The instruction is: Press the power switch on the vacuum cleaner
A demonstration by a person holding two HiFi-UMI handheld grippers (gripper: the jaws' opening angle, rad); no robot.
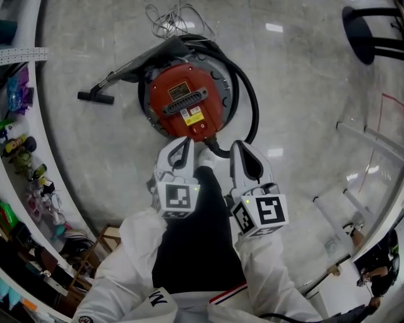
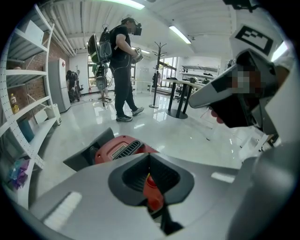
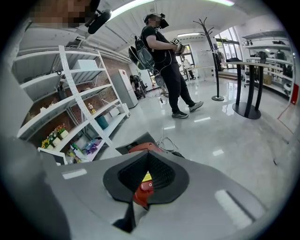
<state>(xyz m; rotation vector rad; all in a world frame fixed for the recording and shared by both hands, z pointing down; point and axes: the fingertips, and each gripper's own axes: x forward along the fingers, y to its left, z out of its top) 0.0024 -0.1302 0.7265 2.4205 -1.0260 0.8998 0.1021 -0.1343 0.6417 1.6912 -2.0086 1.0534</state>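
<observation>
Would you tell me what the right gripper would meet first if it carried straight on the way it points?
Most likely the small red rocker switch on the round red vacuum cleaner, seen just past the shut right gripper; depth is unclear.

Vacuum cleaner (image 1: 185,101) sat on the floor (image 1: 303,82), shelving (image 1: 12,55) to its left, cable tangle (image 1: 170,19) behind it, left gripper (image 1: 183,142) and right gripper (image 1: 242,147) side by side before it.

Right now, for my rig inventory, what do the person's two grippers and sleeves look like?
Both the left gripper and right gripper have pale grey shells with black ribbed pads inside the jaws. Each carries a white cube with black square markers and a small green light. The sleeves are white.
</observation>
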